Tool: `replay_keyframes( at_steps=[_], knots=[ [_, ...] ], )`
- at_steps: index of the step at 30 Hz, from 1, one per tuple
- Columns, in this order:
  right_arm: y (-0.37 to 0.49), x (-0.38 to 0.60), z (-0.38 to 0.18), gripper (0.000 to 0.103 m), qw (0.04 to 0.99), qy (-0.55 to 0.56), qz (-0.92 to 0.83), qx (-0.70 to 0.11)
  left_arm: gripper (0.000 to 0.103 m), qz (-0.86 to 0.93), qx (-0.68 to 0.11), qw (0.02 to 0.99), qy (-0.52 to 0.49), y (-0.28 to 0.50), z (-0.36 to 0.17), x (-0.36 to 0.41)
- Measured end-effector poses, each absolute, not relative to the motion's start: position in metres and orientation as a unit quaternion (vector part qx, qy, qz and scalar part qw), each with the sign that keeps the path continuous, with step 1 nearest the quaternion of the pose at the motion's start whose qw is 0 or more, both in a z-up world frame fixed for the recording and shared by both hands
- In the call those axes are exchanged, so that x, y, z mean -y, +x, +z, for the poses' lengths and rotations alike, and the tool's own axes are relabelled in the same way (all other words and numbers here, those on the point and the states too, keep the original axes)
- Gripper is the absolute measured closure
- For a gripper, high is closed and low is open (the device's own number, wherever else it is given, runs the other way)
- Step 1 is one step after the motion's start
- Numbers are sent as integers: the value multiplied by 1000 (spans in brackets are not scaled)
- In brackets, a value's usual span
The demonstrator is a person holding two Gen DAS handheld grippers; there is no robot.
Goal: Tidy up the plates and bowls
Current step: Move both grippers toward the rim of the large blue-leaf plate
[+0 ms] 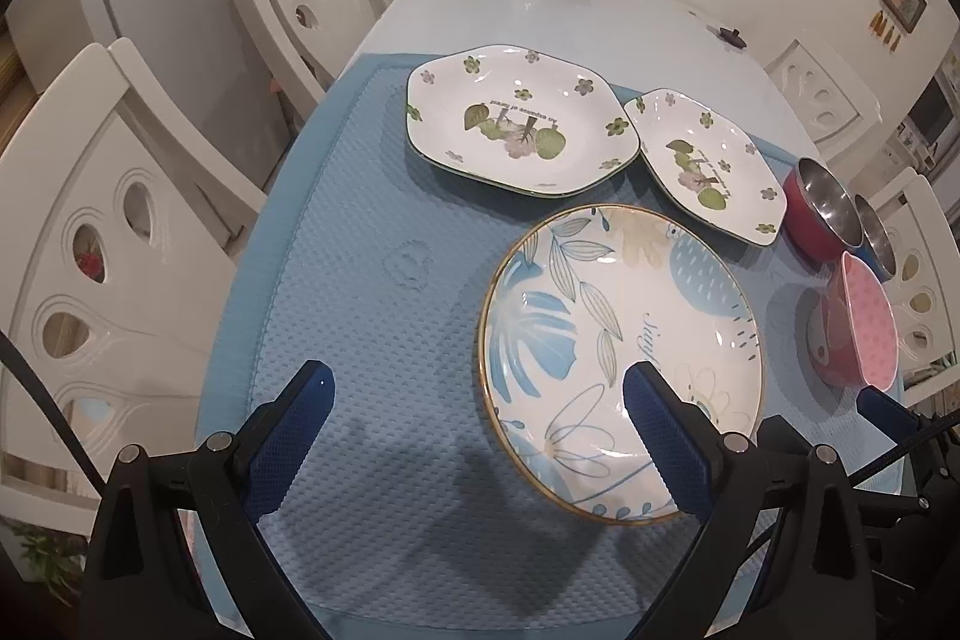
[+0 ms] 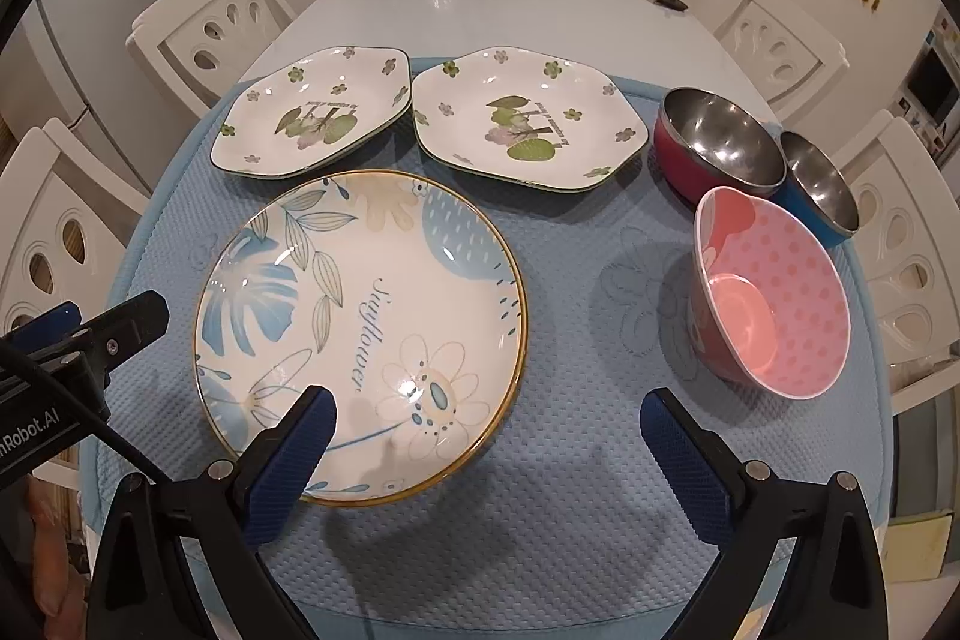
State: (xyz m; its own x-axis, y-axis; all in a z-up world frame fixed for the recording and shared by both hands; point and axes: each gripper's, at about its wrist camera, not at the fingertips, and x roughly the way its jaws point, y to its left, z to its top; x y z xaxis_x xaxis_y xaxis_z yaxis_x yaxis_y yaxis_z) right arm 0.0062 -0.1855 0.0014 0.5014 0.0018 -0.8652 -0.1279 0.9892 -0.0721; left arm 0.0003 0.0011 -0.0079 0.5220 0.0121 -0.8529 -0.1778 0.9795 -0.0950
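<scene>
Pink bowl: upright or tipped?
Tipped. The pink bowl leans on its side on the mat, its polka-dot inside facing the right wrist camera.

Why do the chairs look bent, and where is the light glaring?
Left wrist view: fisheye lens bows the white chair at the edge; dark corners. Right wrist view: glare spots on the round Sunflower plate and steel-lined red bowl; gripper shadows on the blue mat.

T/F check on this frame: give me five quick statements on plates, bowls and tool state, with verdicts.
1. Both tools, left and right, are open and hold nothing. True.
2. The round blue-leaf plate is stacked on a hexagonal plate. False: it lies alone on the blue mat.
3. Two hexagonal floral plates lie side by side. True.
4. The pink dotted bowl stands level. False: it is tipped.
5. Four bowls are present. False: three.
</scene>
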Motion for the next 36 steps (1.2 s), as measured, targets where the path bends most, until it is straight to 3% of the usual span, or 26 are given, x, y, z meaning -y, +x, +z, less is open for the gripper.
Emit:
replay_keyframes(
  at_steps=[10,22,36],
  knots=[
    [8,186,-5,2,861,-59,38,-503,6,53,-485,866,-110,2,-13,-7],
    [14,188,-13,16,851,-39,44,-522,6,34,-472,871,-131,5,-16,-7],
    [33,191,-22,16,844,-29,46,-533,10,14,-501,856,-126,18,-33,-4]
  ],
)
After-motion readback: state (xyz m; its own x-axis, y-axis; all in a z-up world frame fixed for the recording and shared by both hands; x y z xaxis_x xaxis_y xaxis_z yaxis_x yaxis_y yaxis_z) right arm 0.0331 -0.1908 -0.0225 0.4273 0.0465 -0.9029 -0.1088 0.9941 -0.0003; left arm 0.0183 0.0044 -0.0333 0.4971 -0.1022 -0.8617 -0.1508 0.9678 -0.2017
